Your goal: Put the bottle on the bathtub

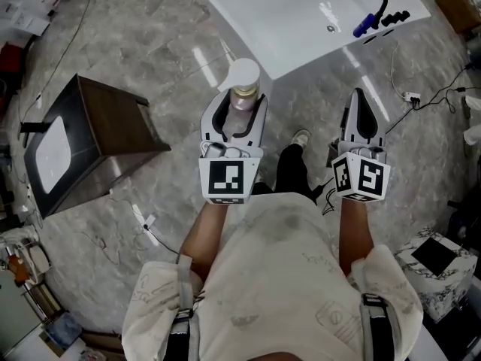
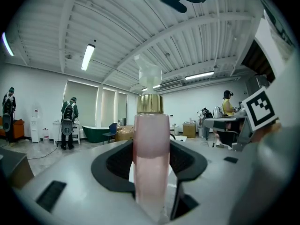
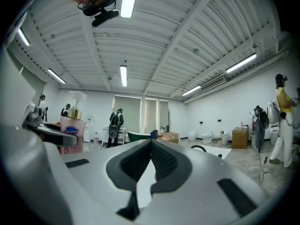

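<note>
Pinching the pink pump bottle (image 2: 151, 158) upright in the left hand-held gripper (image 1: 239, 110), probably so its base can meet the rim flat. Holding it in the air just near of the white bathtub (image 1: 301, 13). Holding the right hand-held gripper (image 1: 361, 107) pressed together, empty, out of the way on the right.

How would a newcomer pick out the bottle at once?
Below the white bathtub at the head view's top, two grippers point forward. The left gripper clamps the bottle: pink, gold collar, white pump head; the right gripper holds nothing.
</note>
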Available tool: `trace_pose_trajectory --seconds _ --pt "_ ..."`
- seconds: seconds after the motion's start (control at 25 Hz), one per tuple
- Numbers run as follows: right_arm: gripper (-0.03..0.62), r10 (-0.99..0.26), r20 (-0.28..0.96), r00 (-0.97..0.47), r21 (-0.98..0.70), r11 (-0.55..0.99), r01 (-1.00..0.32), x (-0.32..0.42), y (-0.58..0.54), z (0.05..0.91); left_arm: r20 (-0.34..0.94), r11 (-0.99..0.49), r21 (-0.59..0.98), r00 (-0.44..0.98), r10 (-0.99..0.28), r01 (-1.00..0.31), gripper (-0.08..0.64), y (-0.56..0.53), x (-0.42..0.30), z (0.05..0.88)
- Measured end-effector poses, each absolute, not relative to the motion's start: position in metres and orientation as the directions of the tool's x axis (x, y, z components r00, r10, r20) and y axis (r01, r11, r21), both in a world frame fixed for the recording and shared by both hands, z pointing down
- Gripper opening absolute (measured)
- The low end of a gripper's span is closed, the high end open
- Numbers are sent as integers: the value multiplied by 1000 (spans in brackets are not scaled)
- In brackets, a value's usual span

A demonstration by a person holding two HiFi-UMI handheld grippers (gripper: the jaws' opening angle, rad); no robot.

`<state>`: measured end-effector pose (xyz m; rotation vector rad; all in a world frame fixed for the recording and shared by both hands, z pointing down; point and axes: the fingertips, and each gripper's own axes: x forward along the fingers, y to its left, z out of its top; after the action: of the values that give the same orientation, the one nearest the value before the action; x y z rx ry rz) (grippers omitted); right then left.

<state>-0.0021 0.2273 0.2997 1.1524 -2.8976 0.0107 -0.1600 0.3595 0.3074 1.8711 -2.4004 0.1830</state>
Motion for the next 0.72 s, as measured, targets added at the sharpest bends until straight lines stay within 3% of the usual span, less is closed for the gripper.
trace_pose_trajectory --seconds 0.72 --pt "-11 -646 82 -759 -76 755 -651 -21 133 333 164 254 -24 -254 -953 -967 219 260 -176 325"
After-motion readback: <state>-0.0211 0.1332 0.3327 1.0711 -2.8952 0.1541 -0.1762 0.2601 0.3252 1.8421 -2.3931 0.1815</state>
